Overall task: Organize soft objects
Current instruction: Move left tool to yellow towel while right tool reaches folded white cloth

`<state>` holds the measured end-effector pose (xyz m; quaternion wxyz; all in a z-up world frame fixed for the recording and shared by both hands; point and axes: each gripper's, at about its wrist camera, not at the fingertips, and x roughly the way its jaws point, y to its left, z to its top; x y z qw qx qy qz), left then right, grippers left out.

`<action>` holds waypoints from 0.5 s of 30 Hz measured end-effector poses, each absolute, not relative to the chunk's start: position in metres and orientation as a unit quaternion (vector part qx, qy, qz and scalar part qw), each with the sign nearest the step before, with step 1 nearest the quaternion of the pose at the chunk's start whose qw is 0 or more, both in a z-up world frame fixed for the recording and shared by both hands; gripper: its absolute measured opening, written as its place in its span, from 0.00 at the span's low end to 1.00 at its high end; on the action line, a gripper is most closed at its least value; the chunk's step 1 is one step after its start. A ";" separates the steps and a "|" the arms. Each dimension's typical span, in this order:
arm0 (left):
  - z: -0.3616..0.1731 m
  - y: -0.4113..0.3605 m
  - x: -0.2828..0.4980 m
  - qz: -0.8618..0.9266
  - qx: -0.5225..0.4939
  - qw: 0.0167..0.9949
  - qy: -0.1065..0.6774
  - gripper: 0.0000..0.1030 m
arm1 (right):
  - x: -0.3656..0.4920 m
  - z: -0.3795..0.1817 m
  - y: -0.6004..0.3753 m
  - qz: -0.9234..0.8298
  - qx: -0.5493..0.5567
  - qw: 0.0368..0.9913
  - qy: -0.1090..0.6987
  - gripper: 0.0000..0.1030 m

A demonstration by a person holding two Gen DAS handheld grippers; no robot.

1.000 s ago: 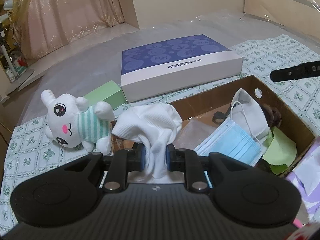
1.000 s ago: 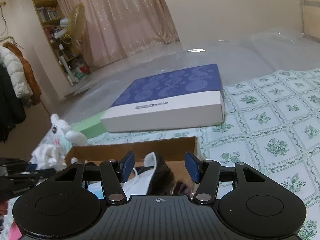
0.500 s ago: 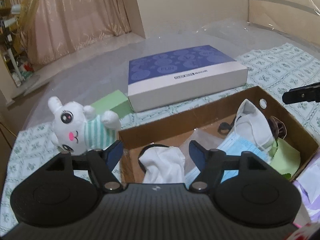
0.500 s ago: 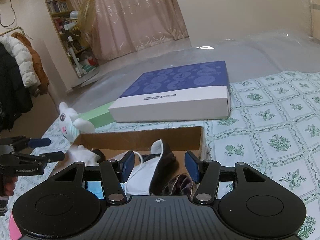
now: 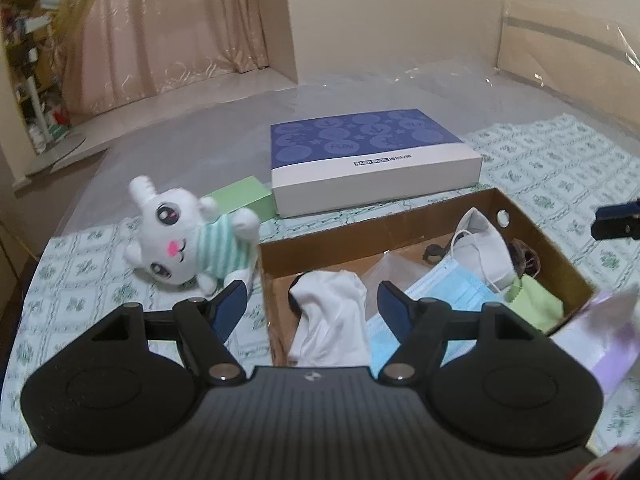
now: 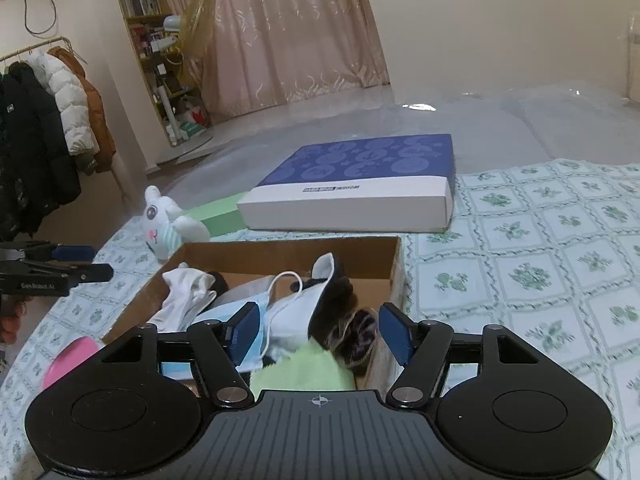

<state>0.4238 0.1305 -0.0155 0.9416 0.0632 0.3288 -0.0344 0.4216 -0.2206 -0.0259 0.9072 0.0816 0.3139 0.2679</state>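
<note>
Pink curtains (image 6: 288, 36) and a cream wall close the room behind a bed covered with a green-and-white floral patterned sheet (image 6: 540, 248). On this sheet stands an open brown cardboard box (image 5: 352, 236).

Inside the box, at its left end, lies a crumpled white knitted cloth (image 5: 332, 312). Beside it are a light blue pleated face mask (image 5: 452, 292), a white folded cup-shaped mask (image 5: 484, 244) with ear loops, and a light green square cloth (image 5: 532, 304); a dark furry item (image 6: 352, 332) lies at the right end, too blurred to tell more.

The left claw (image 5: 311, 308) hangs above the left end of the box with its jaws spread wide. They have just been opening, and the white cloth below them is not pinched. The right claw (image 6: 318, 332) is also spread, its jaws having just opened further, over the masks but gripping nothing.

Outside the box, just beside its left wall, lies a white plush bunny in a green striped shirt (image 5: 188, 236). Behind it are a small light green box (image 5: 244, 198) and a flat blue-and-white gift box (image 5: 372, 156).
</note>
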 end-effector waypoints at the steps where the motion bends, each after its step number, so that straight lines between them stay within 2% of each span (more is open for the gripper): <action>1: -0.013 0.133 0.418 -0.034 0.059 0.942 0.329 0.68 | 0.416 -0.024 -0.224 0.267 0.084 0.908 0.311 0.68; 5: -0.001 0.137 0.389 -0.031 0.051 0.943 0.326 0.68 | 0.389 -0.014 -0.237 0.261 0.094 0.911 0.305 0.73; 15: 0.014 0.120 0.307 -0.022 0.032 0.934 0.355 0.68 | 0.315 0.006 -0.259 0.249 0.107 0.911 0.311 0.75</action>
